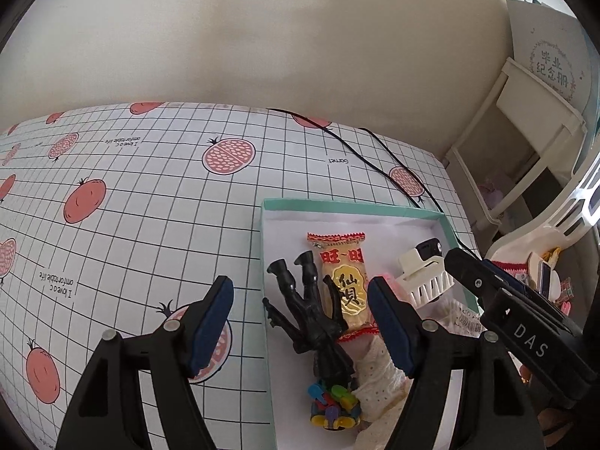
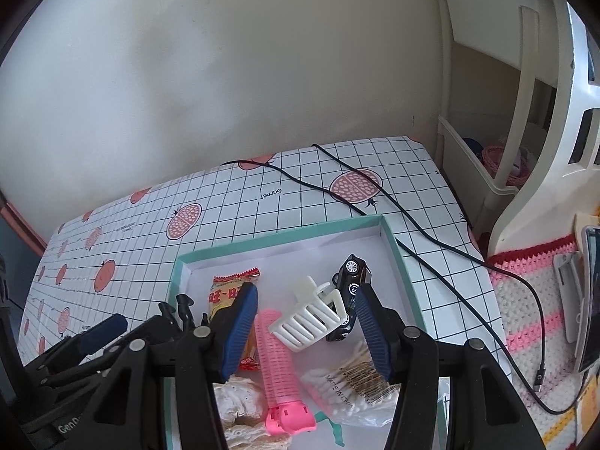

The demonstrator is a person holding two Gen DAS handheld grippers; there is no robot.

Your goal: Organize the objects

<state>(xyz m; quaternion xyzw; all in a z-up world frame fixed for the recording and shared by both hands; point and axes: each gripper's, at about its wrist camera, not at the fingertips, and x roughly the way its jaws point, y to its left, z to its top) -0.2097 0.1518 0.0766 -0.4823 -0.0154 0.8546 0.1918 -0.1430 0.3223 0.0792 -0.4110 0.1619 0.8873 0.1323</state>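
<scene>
Teal-rimmed box (image 2: 390,240): a shallow tray with a white floor, set on the gridded tablecloth (image 1: 150,195) with pomegranate print, toward the right end of the table near the white shelf unit (image 2: 472,157). A black cable (image 2: 442,247) runs across the cloth past the box's far right corner.

Contents of the box:
- Rice cracker packet (image 1: 343,288), yellow and red, lying flat near the left wall.
- Black action figure (image 1: 315,311), lying beside the packet, legs pointing to the far wall, touching the packet.
- Multicoloured plastic toy (image 1: 333,401) at the figure's near end.
- Pink hair roller clip (image 2: 279,367), lying lengthwise in the middle.
- White claw hair clip (image 2: 311,318), just right of the pink one.
- Black toy car (image 2: 348,292), tilted against the white clip.
- Bag of cotton swabs (image 2: 348,390) and a cream lace piece (image 2: 240,397) at the near edge.

Left gripper (image 1: 300,326): jaws wide apart, nothing between them; it hangs over the box's left wall, one finger above the cloth, the other above the box.

Right gripper (image 2: 305,333): jaws wide apart, holding nothing; it hangs over the box, with the pink roller and white clip seen between its fingers
</scene>
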